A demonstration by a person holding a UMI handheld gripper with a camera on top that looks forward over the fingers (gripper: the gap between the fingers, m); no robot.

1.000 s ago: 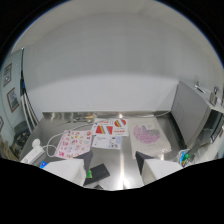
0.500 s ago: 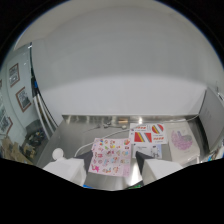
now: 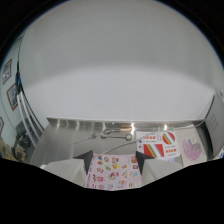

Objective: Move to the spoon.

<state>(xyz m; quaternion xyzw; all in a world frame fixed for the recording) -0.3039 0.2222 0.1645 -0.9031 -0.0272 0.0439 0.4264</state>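
The claw (image 3: 114, 167) is seen spread wide, nothing gripped; its two pale fingers (image 3: 65, 170) are held above the near edge of the table (image 3: 60, 142). Between the fingers, a sticker sheet (image 3: 114, 171) with small colourful pictures is laid flat on the table, not touched by either finger as far as can be told.

Beyond the sticker sheet, further along the metal table, the spoon (image 3: 116, 133) is found lying flat, with its bowl toward the right end and its handle toward the left. It is placed well ahead of the fingertips, apart from them. A thin dark line, possibly a cord (image 3: 107, 148), is seen between the sticker sheet and the spoon; what it is cannot be told.

To the right of the sticker sheet and just right of the spoon, a white card (image 3: 158, 144) with red and striped shapes is laid. Further right of that, a sheet (image 3: 191, 148) with a pink drawing is seen. A plain grey wall (image 3: 115, 75) is set behind the table. Framed pictures (image 3: 11, 92) are hung far left of the spoon.
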